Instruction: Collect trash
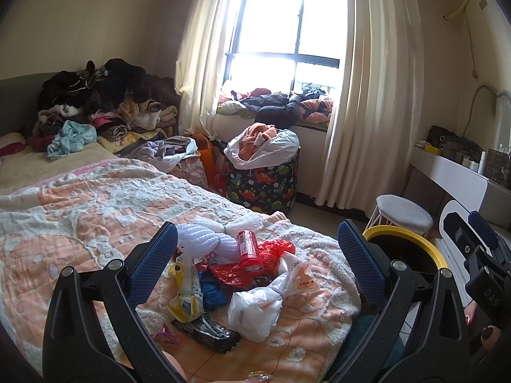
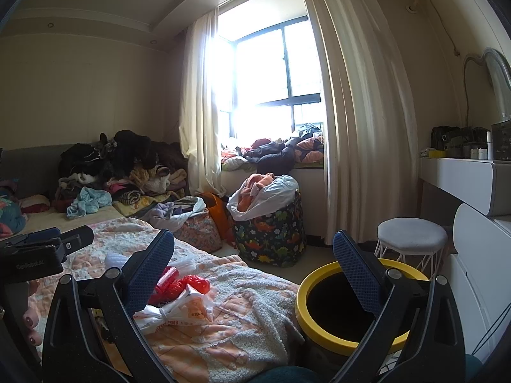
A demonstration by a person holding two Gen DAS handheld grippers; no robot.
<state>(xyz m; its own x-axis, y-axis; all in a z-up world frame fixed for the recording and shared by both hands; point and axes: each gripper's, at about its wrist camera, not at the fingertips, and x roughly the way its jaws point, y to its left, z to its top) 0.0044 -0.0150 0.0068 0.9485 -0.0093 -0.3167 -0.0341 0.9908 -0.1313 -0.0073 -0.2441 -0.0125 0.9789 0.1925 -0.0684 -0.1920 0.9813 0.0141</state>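
Observation:
A heap of trash lies on the peach quilt at the bed's near corner: a red bottle (image 1: 249,249), a red plastic bag (image 1: 271,255), a knotted white bag (image 1: 262,303), white foam netting (image 1: 204,239), a yellow wrapper (image 1: 186,290) and a dark wrapper (image 1: 207,335). My left gripper (image 1: 257,261) is open above this heap, empty. My right gripper (image 2: 254,274) is open and empty, between the bed's corner and the yellow-rimmed bin (image 2: 322,332). The white bag (image 2: 172,314) and red bag (image 2: 188,284) show by its left finger. The bin (image 1: 412,245) stands on the floor right of the bed.
A dinosaur-print hamper (image 1: 262,185) full of clothes stands under the window. A round white stool (image 2: 412,239) sits by a white dresser (image 2: 479,281). Clothes are piled at the head of the bed (image 1: 105,105) and on the window sill (image 1: 281,102).

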